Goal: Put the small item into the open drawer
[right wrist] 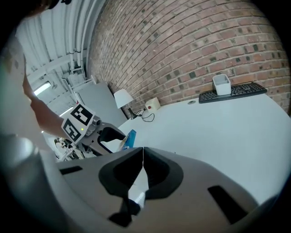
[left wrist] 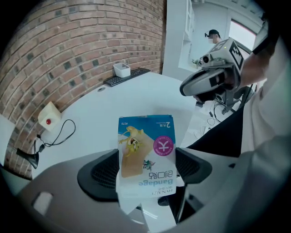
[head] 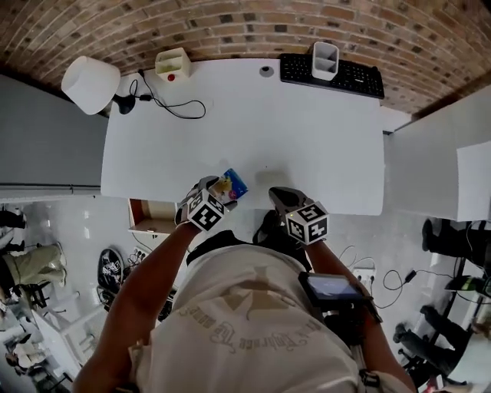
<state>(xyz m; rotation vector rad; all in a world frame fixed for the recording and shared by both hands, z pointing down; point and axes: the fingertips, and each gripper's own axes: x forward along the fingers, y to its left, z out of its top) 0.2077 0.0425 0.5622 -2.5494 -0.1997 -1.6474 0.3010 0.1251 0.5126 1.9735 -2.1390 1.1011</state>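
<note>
1. rear wall: exposed red brick wall (head: 230,23), running the full width behind the desk.
2. furniture: white desk (head: 307,138) set against the brick; grey panel (head: 46,134) to its left, white cabinet top (head: 433,153) to its right.
3. desk, back edge: white lamp shade (head: 90,83) at left corner; black keyboard (head: 349,75) at right, white pot (head: 324,60) standing on it.
4. floor: pale floor (head: 73,222); loose cables (head: 376,272) lying at the right.
5. lighting: strip light (right wrist: 40,88) lit, seen in the right gripper view.
</note>
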